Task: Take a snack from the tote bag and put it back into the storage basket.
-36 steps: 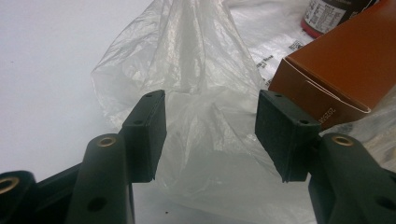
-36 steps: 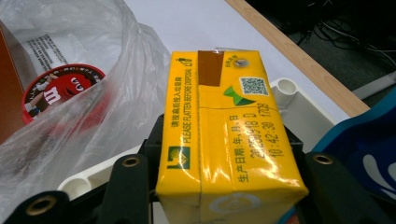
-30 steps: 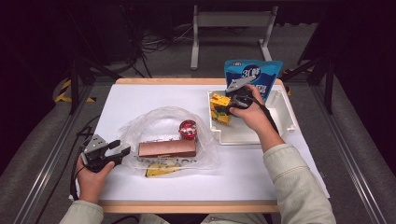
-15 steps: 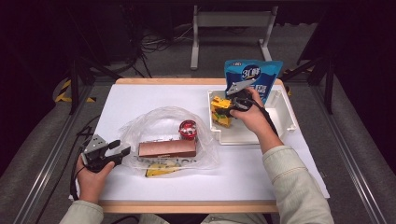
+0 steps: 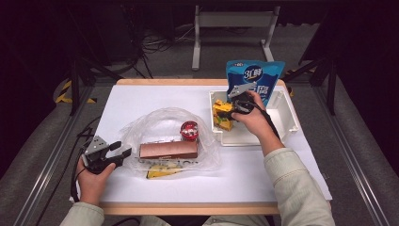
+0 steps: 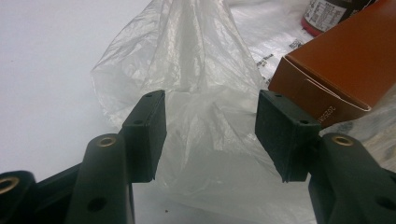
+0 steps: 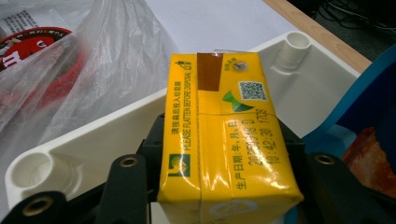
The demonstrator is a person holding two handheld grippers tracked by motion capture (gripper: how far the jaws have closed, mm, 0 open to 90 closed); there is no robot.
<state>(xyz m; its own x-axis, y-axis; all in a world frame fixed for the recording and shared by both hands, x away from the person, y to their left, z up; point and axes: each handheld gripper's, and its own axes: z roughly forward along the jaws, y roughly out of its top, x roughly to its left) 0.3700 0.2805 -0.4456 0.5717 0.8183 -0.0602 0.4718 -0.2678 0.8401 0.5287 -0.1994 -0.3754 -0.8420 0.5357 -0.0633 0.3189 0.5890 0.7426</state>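
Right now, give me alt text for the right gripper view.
The right gripper is shut on a yellow carton over a white tray. A clear bag lies beyond the tray, and a blue pouch stands at the right.

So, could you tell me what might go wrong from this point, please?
The right gripper clamps the yellow carton by its sides; squeezing harder may dent it, and it could catch the white bin wall on the way out. The left gripper is open around thin plastic bag film; closing there may grab too little, and pulling might shift the brown box.
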